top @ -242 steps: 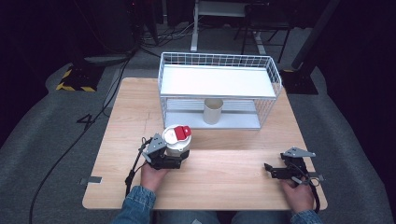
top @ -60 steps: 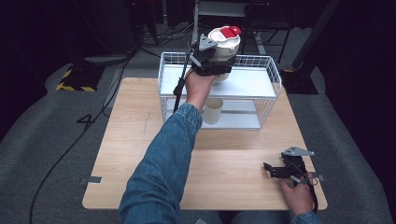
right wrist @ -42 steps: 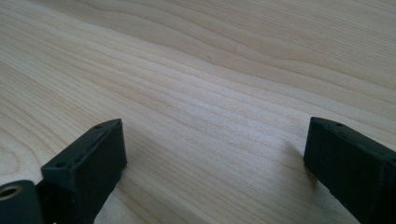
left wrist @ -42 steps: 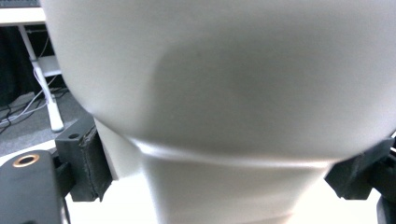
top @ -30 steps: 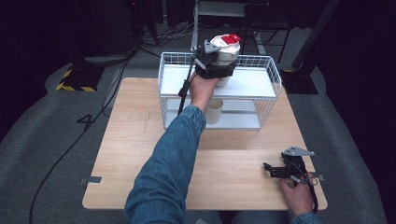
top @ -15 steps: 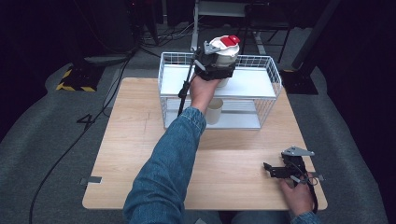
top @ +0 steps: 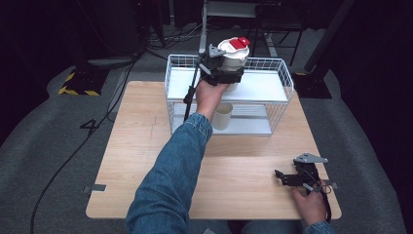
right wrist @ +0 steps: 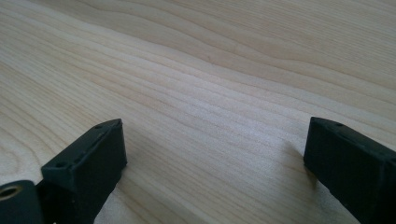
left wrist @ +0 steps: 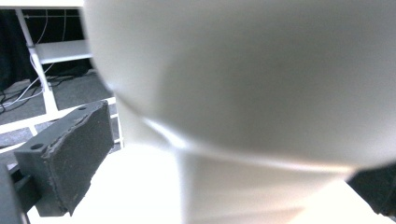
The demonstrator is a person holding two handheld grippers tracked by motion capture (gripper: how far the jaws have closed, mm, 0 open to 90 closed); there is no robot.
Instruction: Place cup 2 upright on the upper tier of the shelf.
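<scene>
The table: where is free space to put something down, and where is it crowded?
The wooden table is bare left of the sleeve, and between the sleeve and the right tool. The far edge is crowded: the wire rack, a cup under its shelf, and the left tool above it.

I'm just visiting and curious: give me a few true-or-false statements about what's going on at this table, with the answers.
1. The left hand-held gripper holds a white container with a red cap over the wire rack's top shelf. True.
2. The right hand-held gripper grips a cup. False: its jaws are open over the bare wooden table.
3. A pale cup stands on the rack's lower shelf. True.
4. The rack sits at the table's near edge. False: it is at the far side.
</scene>
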